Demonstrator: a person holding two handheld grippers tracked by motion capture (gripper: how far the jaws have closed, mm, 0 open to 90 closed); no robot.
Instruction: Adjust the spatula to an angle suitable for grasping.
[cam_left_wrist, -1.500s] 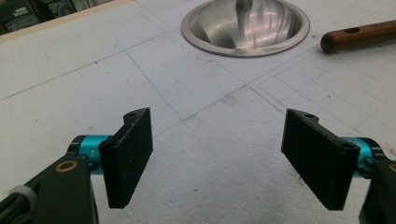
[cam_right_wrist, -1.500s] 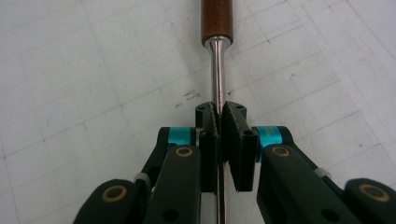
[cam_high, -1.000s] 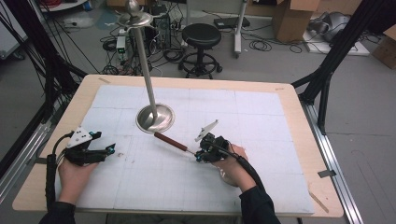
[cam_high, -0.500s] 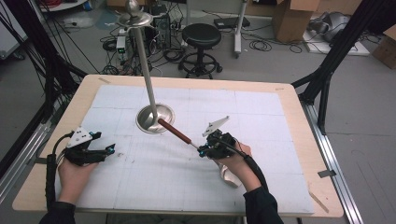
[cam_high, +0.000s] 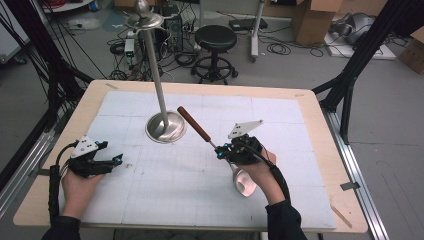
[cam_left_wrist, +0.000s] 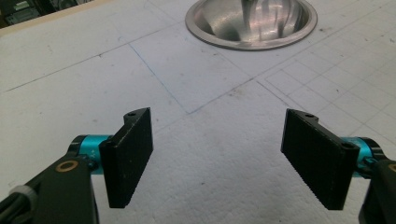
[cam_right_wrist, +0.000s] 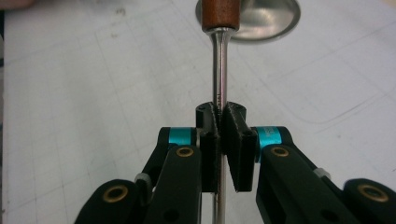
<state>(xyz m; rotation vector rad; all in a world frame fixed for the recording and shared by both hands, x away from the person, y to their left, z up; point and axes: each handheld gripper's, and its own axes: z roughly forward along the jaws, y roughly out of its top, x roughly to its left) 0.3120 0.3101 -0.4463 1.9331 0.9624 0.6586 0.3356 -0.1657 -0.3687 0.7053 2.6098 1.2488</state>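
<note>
A: Nearest, the right gripper (cam_high: 226, 150) is clamped on the thin steel shank of a ladle (cam_right_wrist: 219, 93). Its bowl (cam_high: 243, 181) hangs low beside the person's right hand (cam_high: 257, 167), and the wooden handle (cam_high: 194, 123) slants up toward the stand.

B: The risk there?

A: The jaws pinch a narrow, smooth rod between handle and bowl, so the ladle may pivot or slide in the grip, and the bowl could knock the white mat (cam_high: 200, 200).

B: And the left gripper (cam_high: 116, 161)?

A: Jaws wide apart, holding nothing, resting over the mat.

B: Farther off?

A: The stand's dished metal base (cam_high: 164, 131) and tall pole (cam_high: 155, 75). Swinging the handle could strike the pole and rock the stand.
</note>
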